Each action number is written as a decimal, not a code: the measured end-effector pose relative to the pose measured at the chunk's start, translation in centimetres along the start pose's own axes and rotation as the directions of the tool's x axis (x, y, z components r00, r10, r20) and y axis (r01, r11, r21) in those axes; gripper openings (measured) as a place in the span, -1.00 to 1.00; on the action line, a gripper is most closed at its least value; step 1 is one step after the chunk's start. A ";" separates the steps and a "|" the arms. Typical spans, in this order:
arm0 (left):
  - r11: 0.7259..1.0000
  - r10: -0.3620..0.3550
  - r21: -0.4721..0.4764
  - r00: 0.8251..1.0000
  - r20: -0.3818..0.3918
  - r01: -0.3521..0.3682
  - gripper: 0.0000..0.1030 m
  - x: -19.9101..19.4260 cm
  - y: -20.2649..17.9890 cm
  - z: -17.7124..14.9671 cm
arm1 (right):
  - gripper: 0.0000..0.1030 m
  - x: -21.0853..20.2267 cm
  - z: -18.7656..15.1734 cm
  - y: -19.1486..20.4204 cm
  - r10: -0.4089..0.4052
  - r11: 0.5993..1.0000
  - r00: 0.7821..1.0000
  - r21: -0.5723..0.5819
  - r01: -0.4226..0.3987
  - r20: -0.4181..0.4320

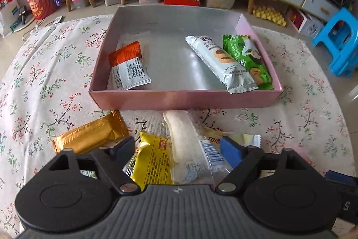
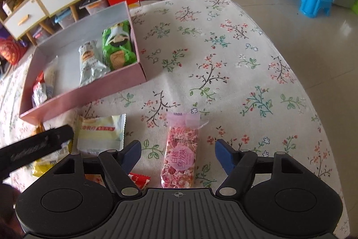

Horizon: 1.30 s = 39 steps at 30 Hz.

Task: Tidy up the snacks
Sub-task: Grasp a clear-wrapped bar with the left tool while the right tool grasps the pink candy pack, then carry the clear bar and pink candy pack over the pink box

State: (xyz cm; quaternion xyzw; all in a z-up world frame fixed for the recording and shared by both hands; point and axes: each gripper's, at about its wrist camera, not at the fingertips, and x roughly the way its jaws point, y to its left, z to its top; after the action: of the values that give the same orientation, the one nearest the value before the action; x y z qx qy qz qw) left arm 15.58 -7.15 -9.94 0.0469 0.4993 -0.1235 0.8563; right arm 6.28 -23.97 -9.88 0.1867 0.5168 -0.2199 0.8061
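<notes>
Jaws of both grippers stood apart, gripping nothing. Right gripper (image 2: 177,152) straddled the pink snack bar (image 2: 180,157) on the floral cloth (image 2: 223,59), long axis parallel to the fingers; left gripper (image 1: 176,149) straddled a clear-wrapped white roll (image 1: 188,145) angled toward the pink box (image 1: 185,100).

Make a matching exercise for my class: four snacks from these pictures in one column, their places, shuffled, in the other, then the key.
Snacks
1. green packet
2. gold bar
3. pink speckled bar
4. orange and white packet

Places
A. on the cloth, between the right tool's open fingers
B. in the pink box, against its right wall
C. in the box, at its left side
D. on the cloth, outside the box, near its front left corner

Pairs: 1-B, 2-D, 3-A, 4-C
</notes>
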 end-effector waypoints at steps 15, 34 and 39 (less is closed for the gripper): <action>0.999 -0.051 0.019 0.999 -0.002 0.051 -0.40 -1.7 1.6 -0.4 | -0.30 2.0 -0.5 -0.1 0.004 0.999 0.997 -0.043 -0.008 -0.083; 0.959 -0.222 -0.148 0.967 0.128 0.240 -0.41 -6.1 7.6 -0.4 | -0.40 0.0 -0.1 -1.4 0.075 0.997 0.997 0.019 -0.074 -0.027; 0.961 -0.148 -0.202 0.969 0.197 0.188 -0.41 -6.3 8.8 0.2 | -0.40 -0.6 0.4 -1.8 0.149 0.986 0.989 0.071 -0.149 -0.005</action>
State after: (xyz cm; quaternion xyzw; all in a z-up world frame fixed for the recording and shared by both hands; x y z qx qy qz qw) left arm 15.04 2.39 -4.77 -0.1020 0.4327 -0.1439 0.8841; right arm 5.34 -25.61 -9.29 0.2541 0.4975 -0.1761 0.8105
